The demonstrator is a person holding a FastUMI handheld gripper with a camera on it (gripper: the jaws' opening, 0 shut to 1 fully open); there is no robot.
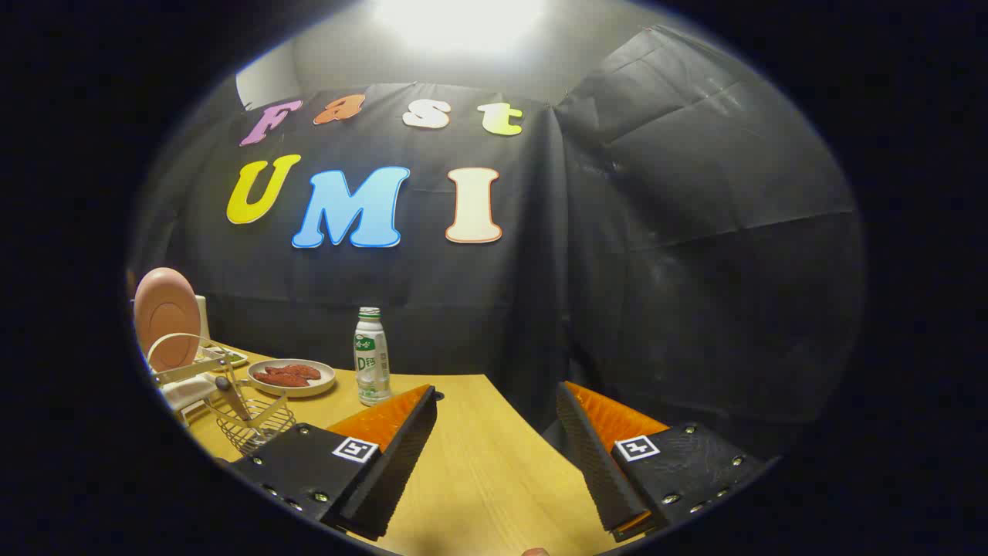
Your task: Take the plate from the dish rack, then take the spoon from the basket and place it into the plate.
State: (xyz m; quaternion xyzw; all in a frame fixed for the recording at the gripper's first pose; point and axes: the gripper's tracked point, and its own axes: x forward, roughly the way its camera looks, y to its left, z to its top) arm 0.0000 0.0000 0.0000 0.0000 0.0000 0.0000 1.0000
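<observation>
While jaws gape over bare table [494, 463], pink plate [166, 313] stands upright in dish rack [181, 378].

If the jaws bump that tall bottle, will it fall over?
Probably. The bottle stands upright on the wooden table, tall and narrow on a small base, so a push near its cap would likely tip it. Its round body could then roll. The gripper is open, empty, with the bottle beyond the jaws.
</observation>
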